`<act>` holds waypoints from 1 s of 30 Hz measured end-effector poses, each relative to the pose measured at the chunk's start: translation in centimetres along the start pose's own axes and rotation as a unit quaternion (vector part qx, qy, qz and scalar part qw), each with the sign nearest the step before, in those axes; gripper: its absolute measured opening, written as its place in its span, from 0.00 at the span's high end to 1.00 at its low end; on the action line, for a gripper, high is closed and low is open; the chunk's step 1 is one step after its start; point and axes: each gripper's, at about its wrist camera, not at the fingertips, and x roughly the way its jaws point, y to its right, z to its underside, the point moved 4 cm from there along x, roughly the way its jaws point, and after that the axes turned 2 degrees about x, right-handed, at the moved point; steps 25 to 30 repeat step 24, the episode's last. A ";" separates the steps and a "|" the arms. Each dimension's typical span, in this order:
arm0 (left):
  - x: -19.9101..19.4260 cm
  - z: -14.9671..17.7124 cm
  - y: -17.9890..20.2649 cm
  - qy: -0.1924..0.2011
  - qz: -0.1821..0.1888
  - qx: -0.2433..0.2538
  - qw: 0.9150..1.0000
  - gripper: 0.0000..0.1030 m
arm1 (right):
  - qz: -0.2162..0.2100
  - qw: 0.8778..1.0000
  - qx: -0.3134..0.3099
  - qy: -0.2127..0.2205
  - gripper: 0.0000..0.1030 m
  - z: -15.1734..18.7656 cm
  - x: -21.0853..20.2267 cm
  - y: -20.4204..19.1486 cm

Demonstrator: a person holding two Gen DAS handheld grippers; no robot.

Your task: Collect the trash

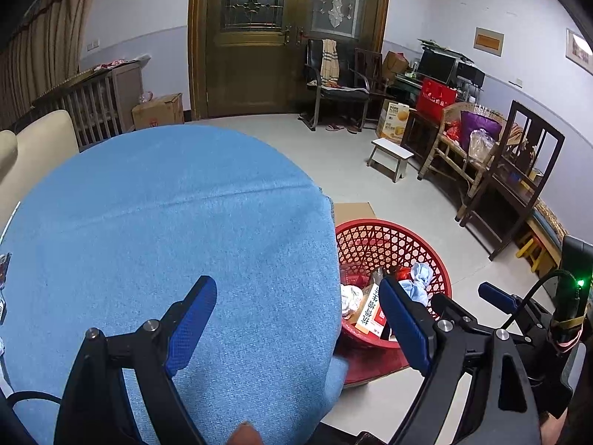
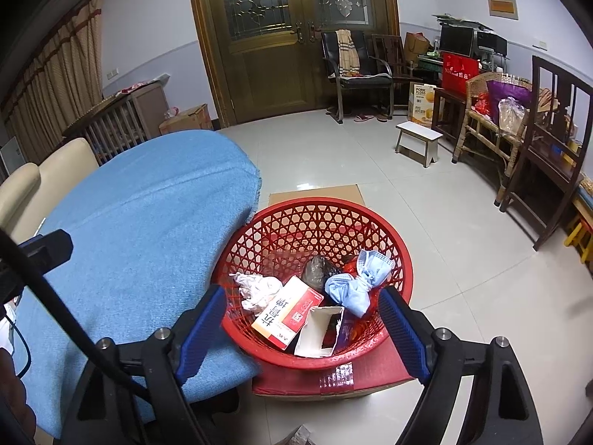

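the right gripper [image 2: 302,330] hangs over the red basket [image 2: 400,256] with its jaws spread wide and nothing between the blue pads; no pad touches any of the trash. the basket sits on a red-topped cardboard box [image 2: 374,371] on the tiled floor, just beside the edge of the blue tablecloth [image 2: 129,222], which lies at about 9 o'clock from it.

inside the basket, seen from the right wrist, the white and red carton [image 2: 287,313] lies nearest the left pad, its long axis running from about 7 o'clock up to 1 o'clock. just beside it at 5 o'clock is an opened white box [image 2: 315,330], its open mouth facing up toward 12 o'clock. the crumpled white paper [image 2: 255,289] lies at 10 o'clock from the carton. the knotted blue face masks [image 2: 357,282] lie toward the right pad, their long axis from about 7 o'clock to 1 o'clock. a dark crumpled wrapper [image 2: 317,269] sits behind them, its direction unclear.

the left gripper [image 1: 296,319] is also spread wide and empty, one pad over the cloth, the other over the basket's [image 1: 393,233] near edge.
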 end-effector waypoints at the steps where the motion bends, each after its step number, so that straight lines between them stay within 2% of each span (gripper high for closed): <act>1: 0.0 0.0 0.1 0.000 0.001 0.000 1.000 0.13 | 0.000 1.000 0.000 0.000 0.16 0.0 0.0 0.0; 18: 0.2 0.1 1.5 -0.006 0.006 0.030 1.000 0.13 | 0.004 1.000 0.008 -0.009 0.16 0.1 0.3 0.6; 30: 0.1 0.2 1.7 -0.004 0.010 0.032 0.999 0.13 | 0.007 1.000 0.011 -0.009 0.16 0.1 0.4 0.8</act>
